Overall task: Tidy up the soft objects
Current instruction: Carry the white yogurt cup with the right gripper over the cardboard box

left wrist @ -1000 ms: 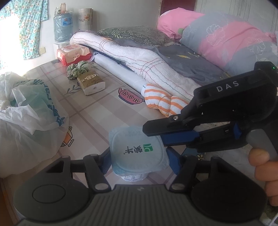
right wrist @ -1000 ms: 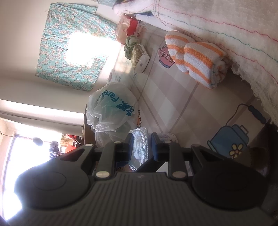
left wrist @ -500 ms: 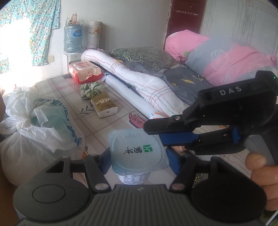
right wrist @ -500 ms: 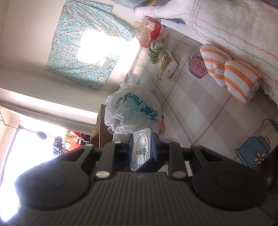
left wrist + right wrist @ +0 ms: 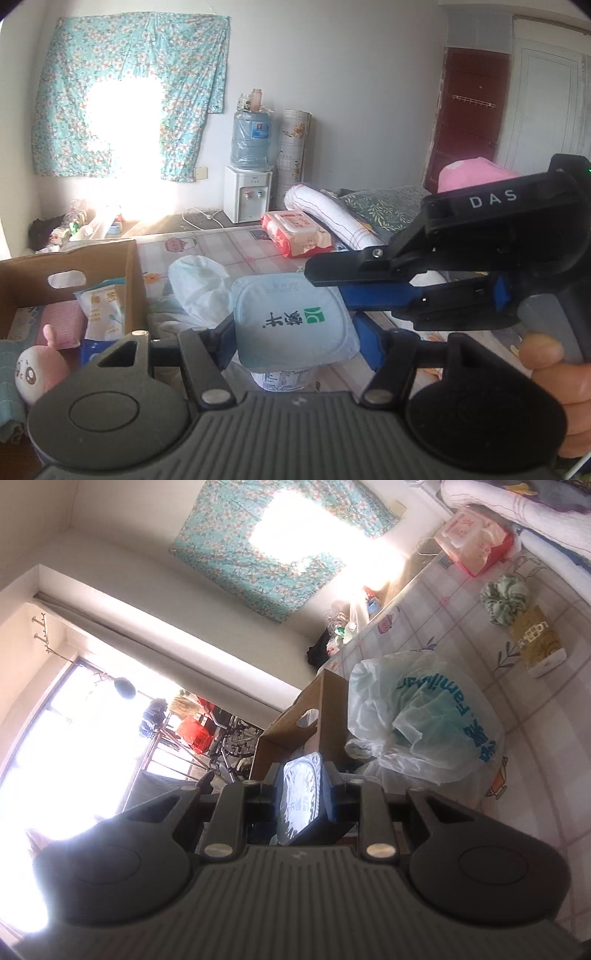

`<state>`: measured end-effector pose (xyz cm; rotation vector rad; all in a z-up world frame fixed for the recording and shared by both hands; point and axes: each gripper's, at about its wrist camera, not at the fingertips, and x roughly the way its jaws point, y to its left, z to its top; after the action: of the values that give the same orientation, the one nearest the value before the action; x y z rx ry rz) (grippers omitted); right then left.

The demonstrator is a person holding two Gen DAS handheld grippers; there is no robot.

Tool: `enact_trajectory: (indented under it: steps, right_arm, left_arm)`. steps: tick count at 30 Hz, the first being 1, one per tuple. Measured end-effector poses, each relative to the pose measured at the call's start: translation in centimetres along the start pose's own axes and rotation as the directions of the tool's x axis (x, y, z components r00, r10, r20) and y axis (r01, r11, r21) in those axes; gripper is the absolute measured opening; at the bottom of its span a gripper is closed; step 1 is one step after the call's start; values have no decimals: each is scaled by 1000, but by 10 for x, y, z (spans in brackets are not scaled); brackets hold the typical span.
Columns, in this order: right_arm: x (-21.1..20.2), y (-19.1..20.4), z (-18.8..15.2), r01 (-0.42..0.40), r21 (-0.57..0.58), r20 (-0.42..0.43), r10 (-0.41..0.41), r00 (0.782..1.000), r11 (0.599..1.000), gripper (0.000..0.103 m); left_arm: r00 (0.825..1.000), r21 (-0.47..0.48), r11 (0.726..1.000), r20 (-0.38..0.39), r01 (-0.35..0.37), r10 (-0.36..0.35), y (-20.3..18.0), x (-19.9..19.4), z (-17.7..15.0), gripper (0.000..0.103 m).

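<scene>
A white yogurt cup (image 5: 293,325) with a pale blue foil lid is held upright between the fingers of my left gripper (image 5: 295,334). My right gripper (image 5: 303,797), seen from the side in the left wrist view (image 5: 369,275), is shut on the rim of the same cup's lid (image 5: 301,797). A cardboard box (image 5: 70,273) at the left holds a pink plush toy (image 5: 38,371), a pink cloth and packets. The box also shows in the right wrist view (image 5: 306,716).
A white plastic bag (image 5: 424,723) lies on the patterned mat beside the box. A red wipes pack (image 5: 295,232), a green scrunchie (image 5: 504,598), a tissue pack (image 5: 537,642) and a rolled white blanket (image 5: 332,218) lie farther back. A water dispenser (image 5: 251,173) stands by the wall.
Both grippers have lifted and swung left with the yogurt cup. The cardboard box has come into view at the left; the striped towel roll has left the views.
</scene>
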<state>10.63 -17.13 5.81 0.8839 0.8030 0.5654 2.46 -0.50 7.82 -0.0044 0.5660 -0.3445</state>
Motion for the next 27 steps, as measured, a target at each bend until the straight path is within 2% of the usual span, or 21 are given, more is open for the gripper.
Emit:
enact_trajectory:
  steps: [6,9,12,17,21,24,27]
  right_arm:
    - [71,50,6,-69,-49,-129,63,990,996,22]
    - [114,73,2,-109,-47,-212,96,972,993,22]
    - [162,94,-8,-130,-42,-300,111,947,991,24]
    - [231,97,-30,-122,39,-453,126,883,992,24]
    - [275,85,-58,-66,109,-560,116,820,992,24]
    - [299,80,-78,-18,118,-627,89,774,993,24]
    - [319,74,-91,12,122,-671,73,738,992,24]
  left_arm:
    - [989,-76,986,-1,-148,148,60,-29,16,66]
    - [975,-96,970,-33,-224,222,91,-44,19,66]
    - [963,-116,957,-75,-267,260,122,-56,19,65]
    - [930,-153,929,-204,-338,305,168,-58,1,65]
    - [906,-228,901,-302,-370,295,202,-58,-24,65]
    - [885,-239,887,-358,-396,298,218,-58,-41,65]
    - [866,-233,875,-386,-424,316,228,-59,-53,65]
